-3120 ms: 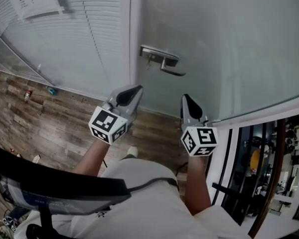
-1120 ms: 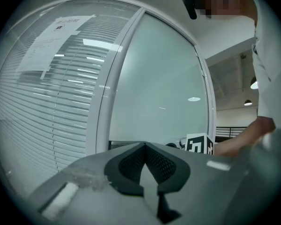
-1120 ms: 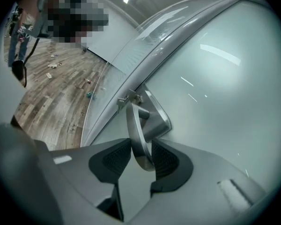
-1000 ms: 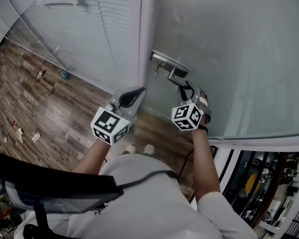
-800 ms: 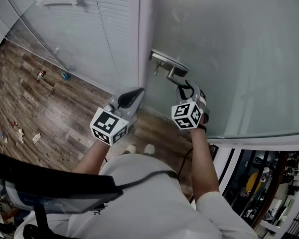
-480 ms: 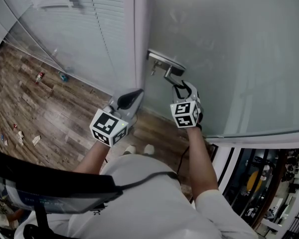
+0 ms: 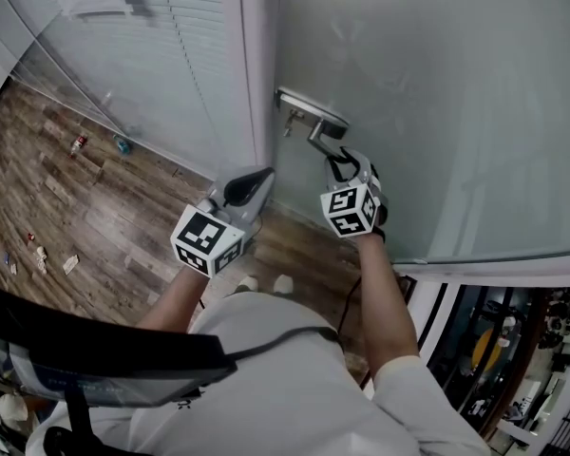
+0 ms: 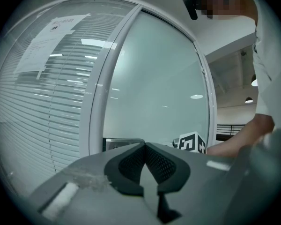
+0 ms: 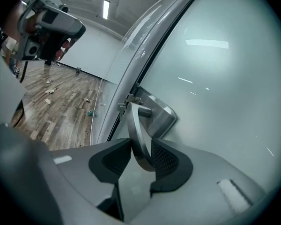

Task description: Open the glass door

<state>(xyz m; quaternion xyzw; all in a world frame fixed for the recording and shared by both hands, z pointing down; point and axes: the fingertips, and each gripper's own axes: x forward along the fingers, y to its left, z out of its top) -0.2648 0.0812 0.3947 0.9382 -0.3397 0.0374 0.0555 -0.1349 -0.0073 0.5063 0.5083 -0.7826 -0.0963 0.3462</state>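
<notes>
The door (image 7: 437,112) is one big pane of frosted, grey-green glass, and it fills the upper right of the head view. Its metal handle (image 7: 315,133) sits on a plate near the door's left edge, just beside the white post (image 7: 256,74).

The right gripper (image 7: 347,164) is at this handle. Its fingers have just been closing, and the curved lever (image 9: 138,135) stands between them and touches both pads near the tips. The left gripper (image 7: 252,180) hangs in front of the post, apart from the handle, with its fingers together and nothing in them.

Left of the post there is a glass wall with blinds (image 7: 161,55). Under it the wood floor (image 7: 95,217) spreads wide to the left, with a few small bits lying on it.
</notes>
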